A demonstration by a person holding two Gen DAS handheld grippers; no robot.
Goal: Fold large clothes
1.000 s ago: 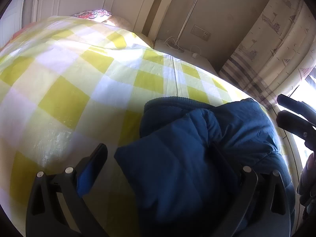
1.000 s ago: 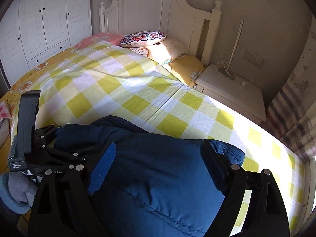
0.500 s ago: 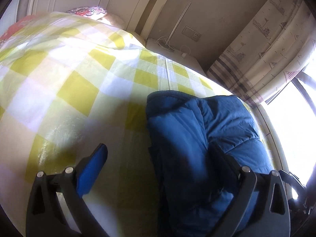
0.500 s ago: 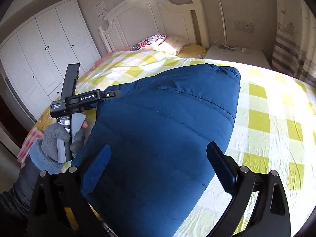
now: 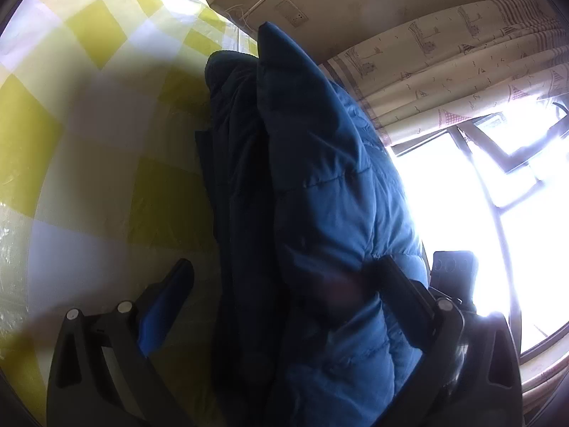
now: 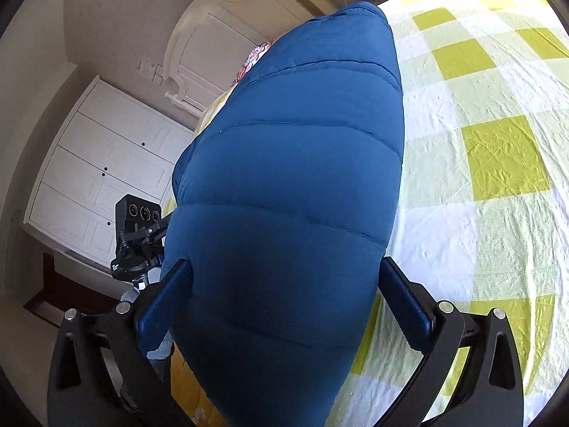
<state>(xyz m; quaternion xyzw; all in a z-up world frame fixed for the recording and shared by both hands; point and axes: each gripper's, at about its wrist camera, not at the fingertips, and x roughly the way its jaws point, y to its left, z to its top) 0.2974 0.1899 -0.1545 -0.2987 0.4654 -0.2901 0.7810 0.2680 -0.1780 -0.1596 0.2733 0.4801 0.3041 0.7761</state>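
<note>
Both claws stand wide apart around the folded blue jacket (image 6: pixel 291 185) on the bed (image 6: pixel 498 149), left claw (image 5: pixel 284 284) and right claw (image 6: pixel 284 281) clamping nothing.

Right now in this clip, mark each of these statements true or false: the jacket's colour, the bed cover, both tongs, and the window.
1. The jacket is red. False: it is blue.
2. The bed cover has yellow and white checks. True.
3. The right tongs have their pads spread wide with the jacket between them. True.
4. The left tongs are shut tight with nothing near them. False: they are spread open, the jacket bulging between the pads.
5. A curtain hangs beside a bright window. True.
</note>
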